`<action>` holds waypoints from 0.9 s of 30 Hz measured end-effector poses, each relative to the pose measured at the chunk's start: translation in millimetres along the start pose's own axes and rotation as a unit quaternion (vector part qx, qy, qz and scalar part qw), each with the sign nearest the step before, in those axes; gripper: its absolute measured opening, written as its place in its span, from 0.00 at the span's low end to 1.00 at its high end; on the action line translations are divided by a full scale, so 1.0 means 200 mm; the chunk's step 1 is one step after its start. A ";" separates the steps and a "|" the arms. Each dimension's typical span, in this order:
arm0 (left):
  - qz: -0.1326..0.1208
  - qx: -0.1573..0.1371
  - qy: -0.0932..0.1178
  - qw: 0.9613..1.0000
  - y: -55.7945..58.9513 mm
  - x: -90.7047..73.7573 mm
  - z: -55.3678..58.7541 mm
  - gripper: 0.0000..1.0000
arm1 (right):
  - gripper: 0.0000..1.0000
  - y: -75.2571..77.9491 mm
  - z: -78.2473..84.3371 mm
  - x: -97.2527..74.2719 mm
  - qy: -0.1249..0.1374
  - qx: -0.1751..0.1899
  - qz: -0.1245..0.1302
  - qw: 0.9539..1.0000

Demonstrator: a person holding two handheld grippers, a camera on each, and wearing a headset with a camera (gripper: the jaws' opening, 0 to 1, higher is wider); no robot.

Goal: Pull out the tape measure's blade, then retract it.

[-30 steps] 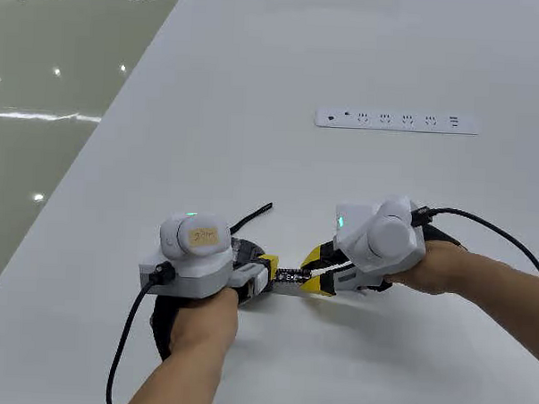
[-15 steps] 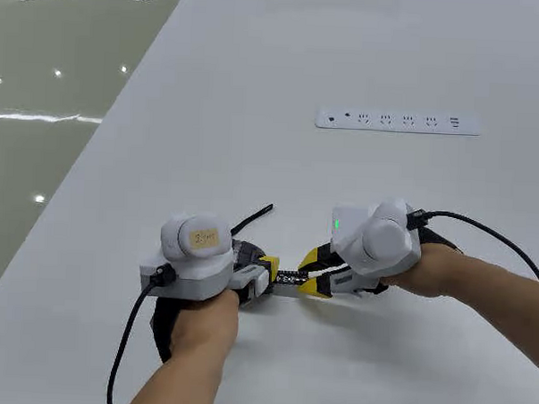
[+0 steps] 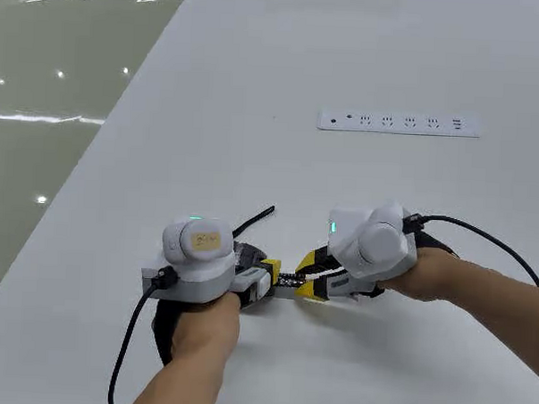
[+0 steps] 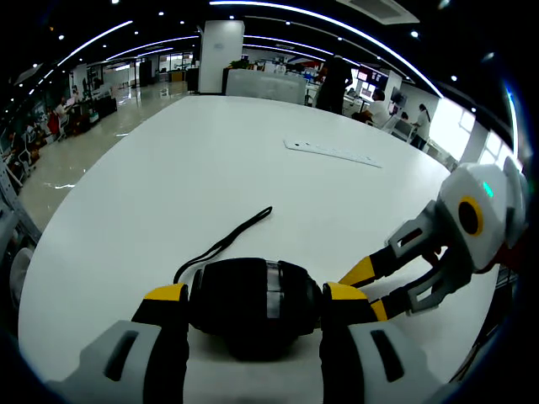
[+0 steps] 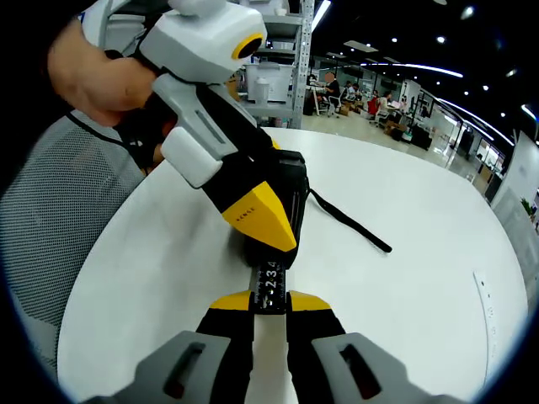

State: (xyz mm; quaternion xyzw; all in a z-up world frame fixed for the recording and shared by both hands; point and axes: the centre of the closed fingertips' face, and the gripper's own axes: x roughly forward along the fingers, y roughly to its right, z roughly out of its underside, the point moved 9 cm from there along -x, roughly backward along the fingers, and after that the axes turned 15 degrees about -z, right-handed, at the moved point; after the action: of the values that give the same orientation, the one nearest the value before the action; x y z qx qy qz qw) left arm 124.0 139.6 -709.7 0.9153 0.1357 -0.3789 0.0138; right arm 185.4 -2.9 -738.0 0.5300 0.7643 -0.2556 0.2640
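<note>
The black tape measure (image 4: pixel 253 305) sits on the white table, and my left gripper (image 4: pixel 253 296) is shut on its body, one yellow-tipped finger on each side. In the head view the tape measure (image 3: pixel 247 253) lies under the left gripper (image 3: pixel 260 275). A short stretch of blade (image 5: pixel 271 282) with printed numbers runs from the case (image 5: pixel 285 195) to my right gripper (image 5: pixel 269 300), which is shut on the blade's end. In the head view the blade (image 3: pixel 288 280) bridges a small gap to the right gripper (image 3: pixel 304 281). The case's black wrist strap (image 3: pixel 253 219) trails away over the table.
A white power strip (image 3: pixel 398 123) lies flat on the white table (image 3: pixel 255 121) beyond the grippers. Black cables run back from both grippers along the person's arms. The table's left edge drops to a glossy floor (image 3: pixel 43 67).
The right gripper has moved left toward the tape measure's case, still shut on the blade, so the visible blade is shorter. The left gripper has held the case in place.
</note>
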 end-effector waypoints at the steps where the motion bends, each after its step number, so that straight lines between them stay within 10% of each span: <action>1: 0.000 0.000 0.000 1.000 0.00 0.00 0.00 0.59 | 0.14 -0.01 0.00 0.00 0.000 0.000 0.000 1.000; 27: 0.002 0.000 -0.001 1.000 -0.02 0.00 0.01 0.59 | 0.14 0.00 -0.04 0.04 0.001 -0.004 0.001 1.000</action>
State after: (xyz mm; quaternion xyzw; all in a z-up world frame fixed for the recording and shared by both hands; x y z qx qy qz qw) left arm 120.9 142.9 -711.0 0.9154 0.1336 -0.3795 0.0149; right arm 181.3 8.4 -738.0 0.5297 0.7650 -0.2516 0.2662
